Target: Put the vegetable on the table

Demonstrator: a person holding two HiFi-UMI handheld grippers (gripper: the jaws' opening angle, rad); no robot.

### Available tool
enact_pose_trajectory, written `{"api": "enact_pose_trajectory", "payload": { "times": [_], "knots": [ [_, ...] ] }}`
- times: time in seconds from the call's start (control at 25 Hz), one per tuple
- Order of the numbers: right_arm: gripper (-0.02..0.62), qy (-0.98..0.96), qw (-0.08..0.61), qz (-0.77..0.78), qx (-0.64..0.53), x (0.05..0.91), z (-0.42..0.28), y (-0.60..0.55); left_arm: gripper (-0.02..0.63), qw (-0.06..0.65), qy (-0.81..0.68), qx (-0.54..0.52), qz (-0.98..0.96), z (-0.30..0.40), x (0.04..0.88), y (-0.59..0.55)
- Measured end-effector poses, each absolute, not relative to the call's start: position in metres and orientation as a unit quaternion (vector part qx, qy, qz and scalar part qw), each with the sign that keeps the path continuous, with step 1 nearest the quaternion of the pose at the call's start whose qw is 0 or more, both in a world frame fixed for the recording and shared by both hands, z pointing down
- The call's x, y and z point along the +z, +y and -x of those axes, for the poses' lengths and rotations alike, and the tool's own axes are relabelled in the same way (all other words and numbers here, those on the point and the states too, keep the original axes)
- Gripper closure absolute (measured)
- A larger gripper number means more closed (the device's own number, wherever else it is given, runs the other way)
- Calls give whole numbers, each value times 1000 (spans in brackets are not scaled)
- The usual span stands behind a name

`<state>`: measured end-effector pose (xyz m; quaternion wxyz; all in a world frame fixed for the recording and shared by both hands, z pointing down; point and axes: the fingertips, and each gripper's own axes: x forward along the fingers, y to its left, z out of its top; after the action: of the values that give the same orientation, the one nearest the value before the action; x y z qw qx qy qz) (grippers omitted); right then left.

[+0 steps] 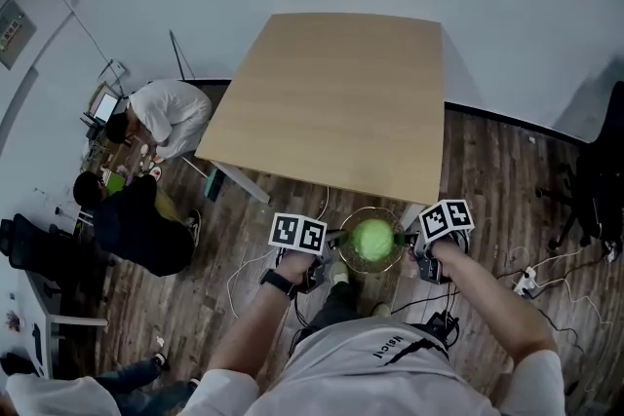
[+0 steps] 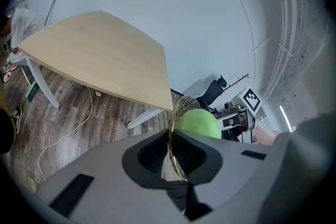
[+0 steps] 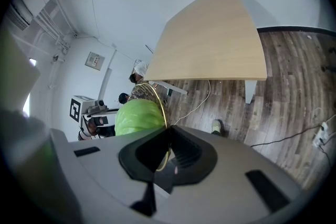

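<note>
A round green cabbage [image 1: 372, 240] lies in a gold wire basket [image 1: 351, 258] that I hold in the air just short of the near edge of the wooden table [image 1: 336, 102]. My left gripper [image 1: 336, 239] is shut on the basket's left rim, my right gripper [image 1: 408, 239] on its right rim. In the left gripper view the wire rim [image 2: 172, 144] runs between the shut jaws, the cabbage [image 2: 199, 123] just beyond. The right gripper view shows the rim [image 3: 164, 120] pinched the same way, with the cabbage [image 3: 139, 117] to the left.
The table top is bare; its white legs [image 1: 234, 178] stand on dark wood flooring. People crouch at the left [image 1: 161, 122]. Cables and a power strip [image 1: 525, 283] lie on the floor at the right, near a black chair [image 1: 597, 180].
</note>
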<state>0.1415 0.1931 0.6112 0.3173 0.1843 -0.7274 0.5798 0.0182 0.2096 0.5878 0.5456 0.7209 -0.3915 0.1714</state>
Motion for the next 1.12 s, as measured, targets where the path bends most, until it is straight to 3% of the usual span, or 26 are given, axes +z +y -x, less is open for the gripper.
{"api": "enact_pose_trajectory", "payload": {
  "times": [0.64,1.12],
  "knots": [
    [571,-710,283,-252,594,623,-37,65,572,532,-344,209,-745,88,605,61],
    [571,-699,288,-269,596,641,-16,-20,575,539,-339,211,-741,110,629,-29]
  ]
}}
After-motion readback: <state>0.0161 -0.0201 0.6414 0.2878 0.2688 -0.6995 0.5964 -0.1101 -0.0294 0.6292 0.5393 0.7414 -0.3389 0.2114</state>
